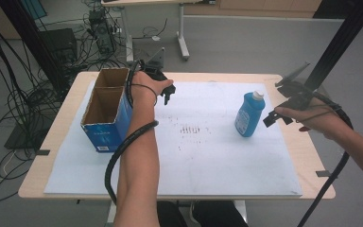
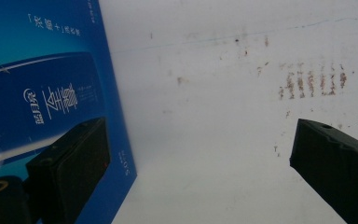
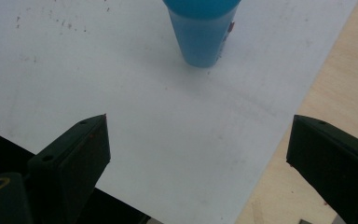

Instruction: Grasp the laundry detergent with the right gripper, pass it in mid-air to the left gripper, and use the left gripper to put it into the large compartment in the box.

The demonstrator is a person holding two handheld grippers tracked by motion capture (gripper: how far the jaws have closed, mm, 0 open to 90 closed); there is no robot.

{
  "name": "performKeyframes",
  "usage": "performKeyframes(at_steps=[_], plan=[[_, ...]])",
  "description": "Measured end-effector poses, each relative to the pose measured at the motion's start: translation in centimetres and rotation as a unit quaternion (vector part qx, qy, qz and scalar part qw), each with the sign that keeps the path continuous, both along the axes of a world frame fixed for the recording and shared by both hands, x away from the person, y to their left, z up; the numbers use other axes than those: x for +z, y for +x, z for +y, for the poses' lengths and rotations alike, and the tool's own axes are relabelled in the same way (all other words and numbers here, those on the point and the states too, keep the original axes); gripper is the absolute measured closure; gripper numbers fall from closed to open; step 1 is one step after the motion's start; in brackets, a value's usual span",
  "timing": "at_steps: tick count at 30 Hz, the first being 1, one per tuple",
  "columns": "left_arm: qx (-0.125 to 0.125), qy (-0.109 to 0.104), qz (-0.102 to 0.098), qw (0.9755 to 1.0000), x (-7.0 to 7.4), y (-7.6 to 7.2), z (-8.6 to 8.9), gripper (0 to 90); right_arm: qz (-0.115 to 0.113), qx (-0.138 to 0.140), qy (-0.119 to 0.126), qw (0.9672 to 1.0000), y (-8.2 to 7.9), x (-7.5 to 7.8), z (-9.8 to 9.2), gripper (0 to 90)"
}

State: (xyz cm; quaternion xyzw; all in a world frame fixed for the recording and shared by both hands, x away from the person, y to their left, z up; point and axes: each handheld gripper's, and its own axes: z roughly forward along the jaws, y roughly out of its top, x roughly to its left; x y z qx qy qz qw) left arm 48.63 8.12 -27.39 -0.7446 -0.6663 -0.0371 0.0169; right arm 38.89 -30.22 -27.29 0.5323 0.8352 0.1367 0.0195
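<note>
Forearms reach in from the near edge; both tools are spread and empty. Left gripper (image 1: 166,94) hovers just beside the open blue box (image 1: 107,111) at the left. Right gripper (image 1: 275,117) is near the upright blue bottle (image 1: 249,114) at the right, not touching. Judging from this, nothing is grasped yet; picking up and boxing the bottle is all left

The high view looks forward and down from above my side of the desk (image 1: 307,156), taking in the whole top. The camera on my left tool (image 1: 167,94) sits close over the white sheet (image 2: 214,116) beside the blue box (image 2: 42,93) near the far left corner. My right tool's (image 1: 276,116) camera looks down near the right edge at the blue bottle (image 3: 200,39); the high view shares both spots.
</note>
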Motion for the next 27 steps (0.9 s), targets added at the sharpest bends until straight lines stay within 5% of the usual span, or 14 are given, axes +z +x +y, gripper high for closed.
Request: performKeyframes(at_steps=[13, 27], plan=[[-0.005, -0.001, 0.003, 1.0000, -0.1, 0.0, -0.1, 5.8, -0.009, 0.006, 0.008, 0.9999, -0.1, -3.4, 0.5, 5.9], [-0.011, 0.001, 0.004, 0.9999, -0.3, -0.2, -0.3, 5.8, -0.077, -0.012, 0.020, 0.9967, -0.9, -7.2, 1.0, 4.9]])
